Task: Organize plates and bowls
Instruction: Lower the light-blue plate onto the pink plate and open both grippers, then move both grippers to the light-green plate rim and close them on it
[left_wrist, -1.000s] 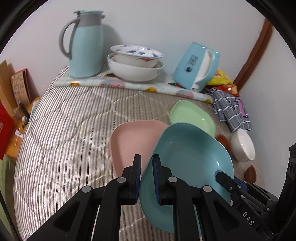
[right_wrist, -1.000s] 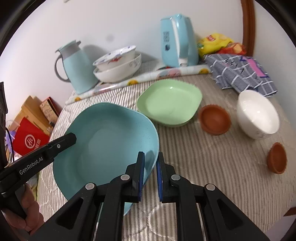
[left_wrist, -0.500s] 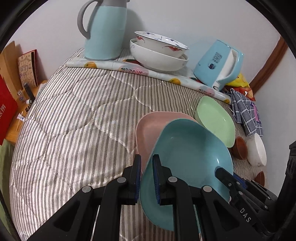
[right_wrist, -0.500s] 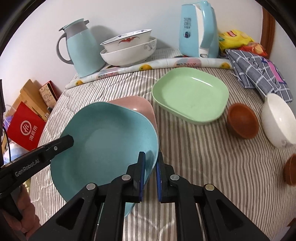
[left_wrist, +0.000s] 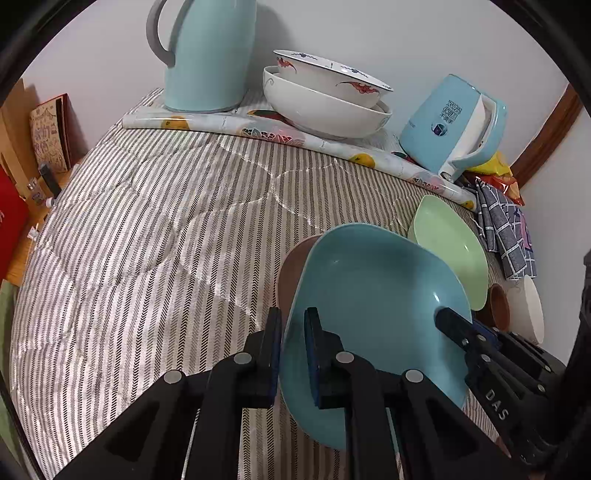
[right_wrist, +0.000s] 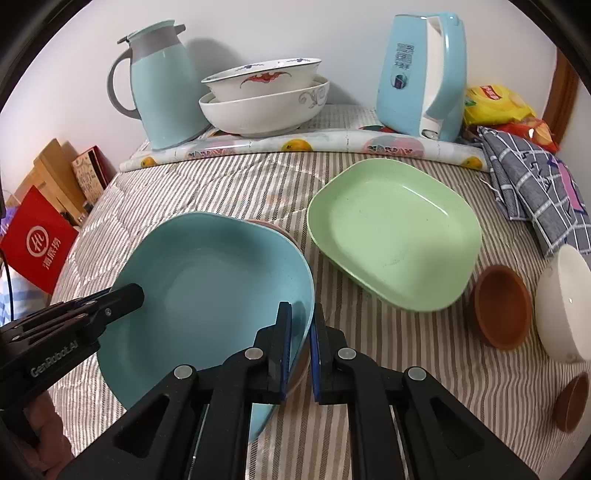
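**Lowering the blue plate onto the pink one**

Clamping opposite edges of the blue plate (right_wrist: 207, 295), the left gripper (left_wrist: 293, 350) and right gripper (right_wrist: 301, 350) have their fingers nearly closed on its rim. It hangs tilted just over the pink plate (left_wrist: 290, 273) on the striped bench (left_wrist: 147, 240), beside the green plate (right_wrist: 395, 236). Next, I judge: level it, seat it squarely, then release both sides.

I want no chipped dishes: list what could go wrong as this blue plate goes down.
1. Both tongs, left and right, pinch only the blue plate's rim; uneven release could tip it.
2. It sits skewed over the pink plate, so it may not nest.
3. The green plate lies close; sliding could knock it.
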